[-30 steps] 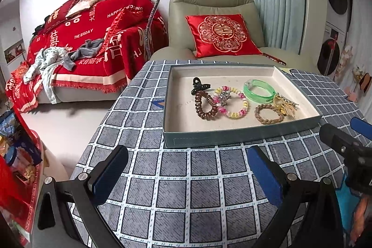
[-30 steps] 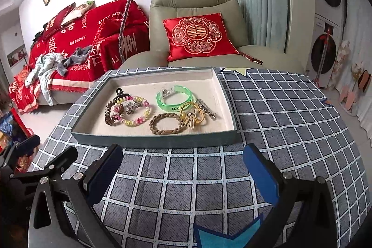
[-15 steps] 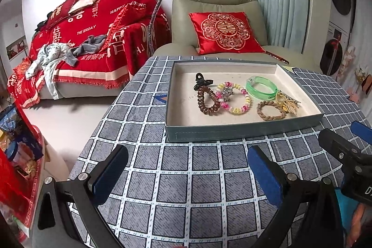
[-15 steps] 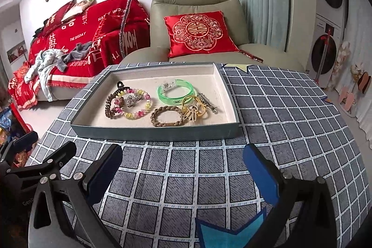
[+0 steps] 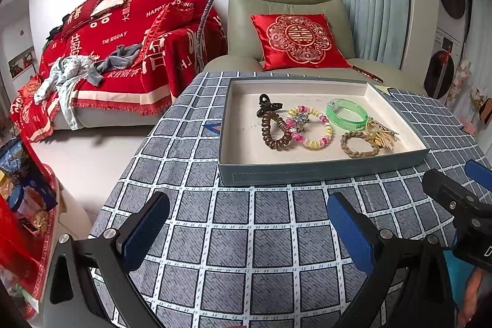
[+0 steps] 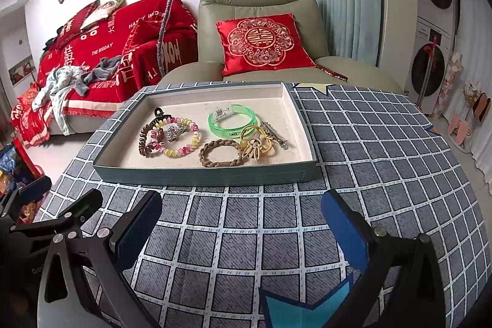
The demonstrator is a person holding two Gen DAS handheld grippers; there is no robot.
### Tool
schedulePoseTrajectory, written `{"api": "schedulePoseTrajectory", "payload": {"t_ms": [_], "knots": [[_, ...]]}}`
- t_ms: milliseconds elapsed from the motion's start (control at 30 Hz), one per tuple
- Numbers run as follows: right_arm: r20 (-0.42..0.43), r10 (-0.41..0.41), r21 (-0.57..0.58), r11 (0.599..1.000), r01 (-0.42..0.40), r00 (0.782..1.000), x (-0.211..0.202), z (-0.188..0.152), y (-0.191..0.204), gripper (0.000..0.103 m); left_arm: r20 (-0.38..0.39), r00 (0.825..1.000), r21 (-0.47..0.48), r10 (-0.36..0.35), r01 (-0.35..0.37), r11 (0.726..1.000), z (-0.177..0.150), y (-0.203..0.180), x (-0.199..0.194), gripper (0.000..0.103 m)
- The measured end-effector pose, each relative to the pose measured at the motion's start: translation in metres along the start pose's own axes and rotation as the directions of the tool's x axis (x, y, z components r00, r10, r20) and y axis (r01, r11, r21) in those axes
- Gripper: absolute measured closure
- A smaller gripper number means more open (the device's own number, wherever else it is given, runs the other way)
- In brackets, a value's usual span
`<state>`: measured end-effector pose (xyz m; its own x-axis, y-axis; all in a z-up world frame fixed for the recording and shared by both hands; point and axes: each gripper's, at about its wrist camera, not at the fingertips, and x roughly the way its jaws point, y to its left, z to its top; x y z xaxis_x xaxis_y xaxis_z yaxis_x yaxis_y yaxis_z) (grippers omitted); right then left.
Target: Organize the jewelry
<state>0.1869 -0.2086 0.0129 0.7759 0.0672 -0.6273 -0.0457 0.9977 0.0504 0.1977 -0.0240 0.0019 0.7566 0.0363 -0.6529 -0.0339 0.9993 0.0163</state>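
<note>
Checked worktop: we log one tray holding green bangle, beaded bracelet, braided bracelet. Left tool, right tool both spread, empty.

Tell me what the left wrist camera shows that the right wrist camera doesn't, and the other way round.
Only the left wrist view shows the right gripper entering at its right edge, and a blue arrow mark on the tablecloth left of the tray. Only the right wrist view shows the left gripper at its left edge and a yellow star mark beyond the tray's far right corner. Both show the tray holding the green bangle, pink and yellow bead bracelet and braided brown bracelet, with each camera's own jaws open.
</note>
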Motion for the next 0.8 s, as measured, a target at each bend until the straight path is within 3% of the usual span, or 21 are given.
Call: {"api": "schedulePoseTrajectory", "payload": {"t_ms": [800], "knots": [[0.002,0.003,-0.001,1.0,-0.003,1.0,-0.0012,0.0006,0.0024,0.0,-0.006,1.0,-0.005,0.0,0.0,1.0,-0.0008,0.0006,0.0,0.0]]}}
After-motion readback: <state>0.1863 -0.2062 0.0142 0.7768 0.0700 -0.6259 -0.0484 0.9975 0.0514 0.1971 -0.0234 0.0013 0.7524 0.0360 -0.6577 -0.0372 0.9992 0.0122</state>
